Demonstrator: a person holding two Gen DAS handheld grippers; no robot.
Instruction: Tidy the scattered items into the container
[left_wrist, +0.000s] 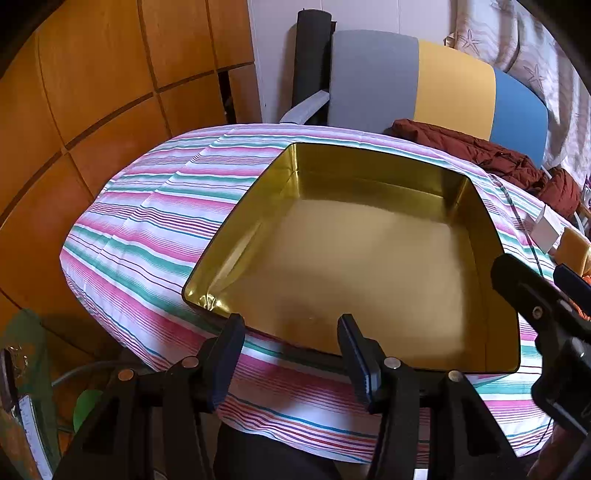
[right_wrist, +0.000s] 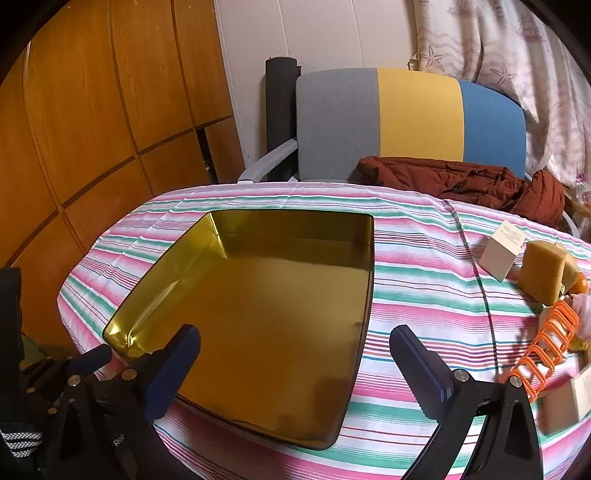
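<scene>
Striped tablecloth (right_wrist: 406, 280) bears a gold tin (right_wrist: 258, 306) (bare inside); both grippers (left_wrist: 291, 354) (right_wrist: 295, 365) gape, holding nothing.

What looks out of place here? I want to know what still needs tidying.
The gold tin is empty, while a white box, yellow sponge and orange coiled rack lie loose on the striped cloth to its right. Nothing looks spilled or damaged.

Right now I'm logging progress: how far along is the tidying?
Nothing is done: the gold tin is empty. Nothing is in hand: left gripper and right gripper are open. The white box, sponge and orange rack remain on the tablecloth.
</scene>
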